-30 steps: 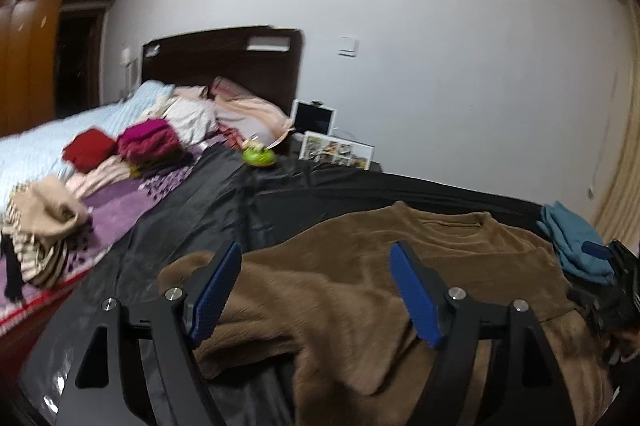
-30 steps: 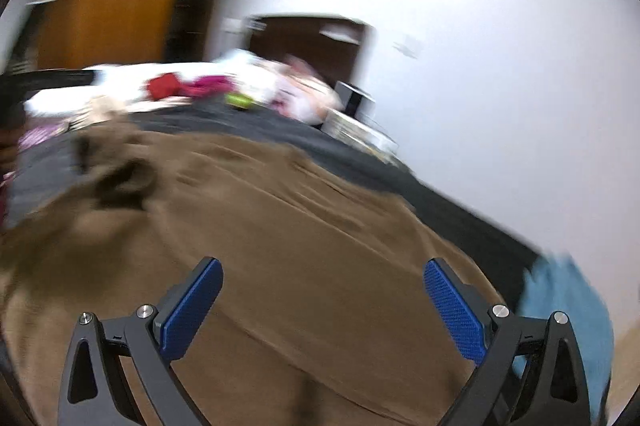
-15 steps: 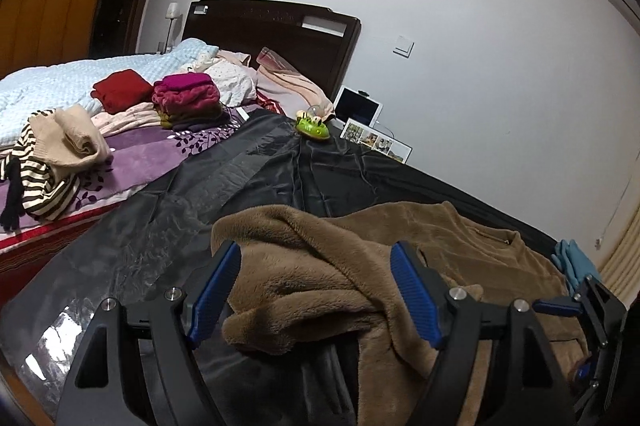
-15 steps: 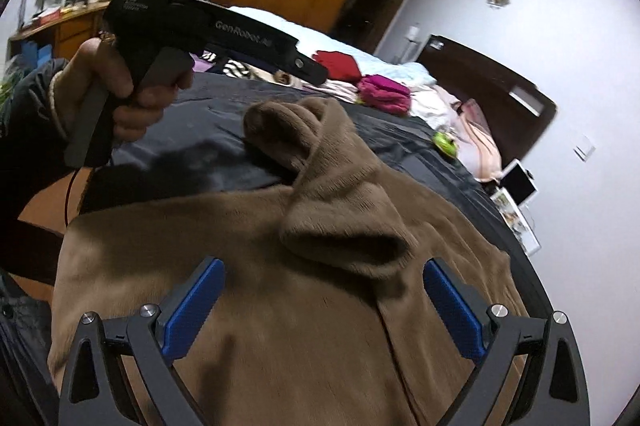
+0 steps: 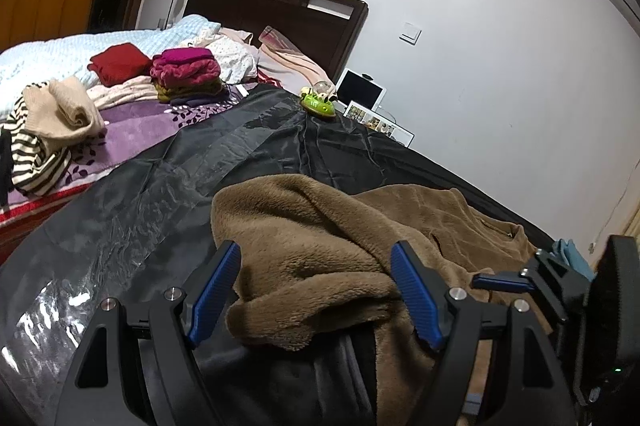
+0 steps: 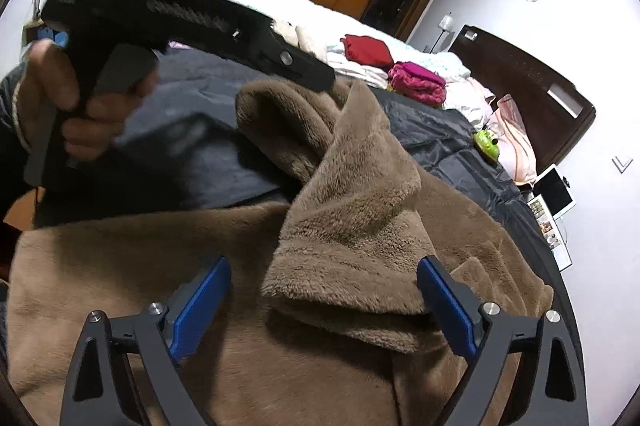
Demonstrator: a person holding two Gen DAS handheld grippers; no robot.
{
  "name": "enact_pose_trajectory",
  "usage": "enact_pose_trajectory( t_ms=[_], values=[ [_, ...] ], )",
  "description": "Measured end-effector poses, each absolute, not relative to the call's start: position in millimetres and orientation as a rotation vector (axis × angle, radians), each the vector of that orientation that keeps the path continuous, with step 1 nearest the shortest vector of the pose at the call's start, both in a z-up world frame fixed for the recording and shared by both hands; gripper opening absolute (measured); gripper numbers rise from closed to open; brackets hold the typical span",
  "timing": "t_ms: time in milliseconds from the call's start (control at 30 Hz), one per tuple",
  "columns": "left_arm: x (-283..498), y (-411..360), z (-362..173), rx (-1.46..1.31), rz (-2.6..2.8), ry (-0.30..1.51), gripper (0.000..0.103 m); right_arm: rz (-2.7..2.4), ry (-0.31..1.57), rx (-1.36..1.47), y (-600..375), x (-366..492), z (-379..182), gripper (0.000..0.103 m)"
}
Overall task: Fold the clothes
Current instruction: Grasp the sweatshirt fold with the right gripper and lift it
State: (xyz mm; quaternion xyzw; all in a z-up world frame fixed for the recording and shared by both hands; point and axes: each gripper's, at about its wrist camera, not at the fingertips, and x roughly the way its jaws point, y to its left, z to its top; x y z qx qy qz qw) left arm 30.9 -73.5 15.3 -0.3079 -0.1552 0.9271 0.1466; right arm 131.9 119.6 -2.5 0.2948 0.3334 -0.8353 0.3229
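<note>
The brown fleece sweater (image 6: 360, 186) lies half-folded on the bed's black sheet (image 5: 160, 210), one sleeve across its body, squaring up left; left claw (image 5: 316, 290) and right claw (image 6: 324, 306) both gape wide, holding nothing.

The fleece sweater (image 5: 320, 250) was plain brown on a black sheet (image 5: 168, 202). Both grippers' pads (image 5: 214, 292) were blue on black frames. In the left of the frame lay a cream-and-black striped garment (image 5: 34, 162), a red fold (image 5: 118, 64), a magenta pile (image 5: 186, 68) and a purple leaf-print cover (image 5: 136, 128).
</note>
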Motion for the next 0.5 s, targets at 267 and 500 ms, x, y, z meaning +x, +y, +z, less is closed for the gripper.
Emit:
enact_pose_trajectory(
  t_ms=[267, 500],
  values=[
    [24.6, -79.8, 5.3, -0.927, 2.631, -0.51, 0.081, -2.175, 0.773, 0.868, 126.8, 107.0, -5.3, 0.061],
    [20.6, -83.1, -1.3, -0.955, 2.601, -0.557, 0.081, -2.178, 0.449, 0.977, 151.1, 82.9, 17.4, 0.019]
  ],
)
